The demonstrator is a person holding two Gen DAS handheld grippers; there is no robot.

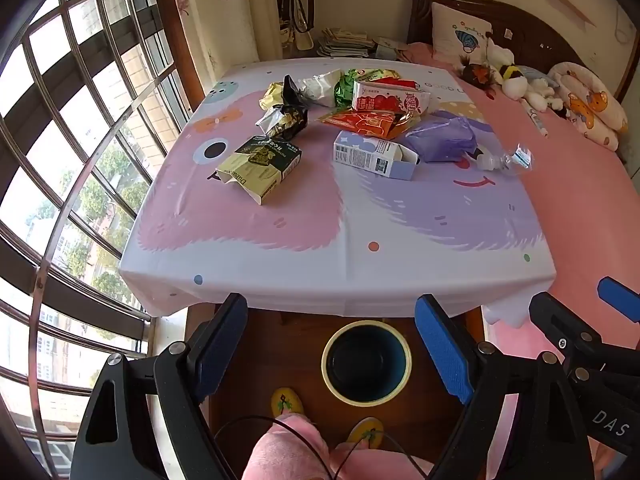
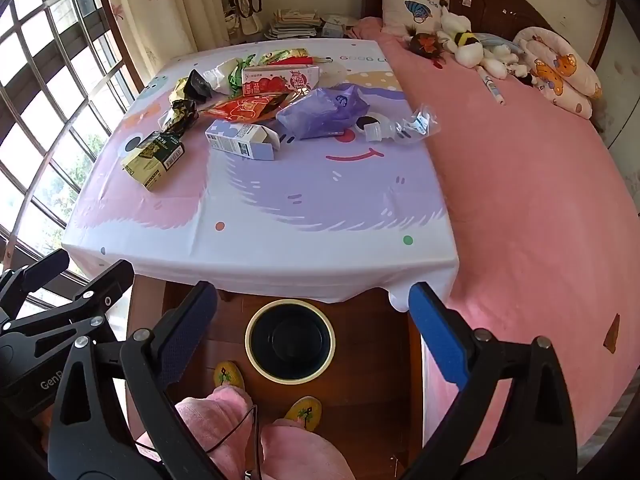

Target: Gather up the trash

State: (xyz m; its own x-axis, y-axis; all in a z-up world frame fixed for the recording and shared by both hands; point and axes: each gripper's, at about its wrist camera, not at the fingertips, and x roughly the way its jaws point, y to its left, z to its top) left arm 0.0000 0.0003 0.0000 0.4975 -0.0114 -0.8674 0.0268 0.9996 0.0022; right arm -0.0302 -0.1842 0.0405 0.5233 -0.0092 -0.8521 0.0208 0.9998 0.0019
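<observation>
Two claws are ours, both spread wide and holding nothing: the left gripper (image 1: 332,344) and right gripper (image 2: 316,328). Beyond them a table (image 1: 280,264) under a pastel cloth meets a pink bed (image 2: 520,200). Trash sits at the table's far half: cartons (image 1: 376,154), wrappers (image 1: 368,122), a purple bag (image 2: 320,114). Below us, an empty bin (image 1: 366,362) stands on the floor.

A smooth printed cloth (image 1: 340,240) with a slight sheen covers the desk. On it lie cardboard cartons (image 1: 374,156), crinkled glossy foil wrappers (image 1: 282,120) and a thin purple plastic bag (image 1: 440,138). The floor (image 2: 372,356) is polished wood; the tongs' pads (image 1: 444,350) look matt and textured.
</observation>
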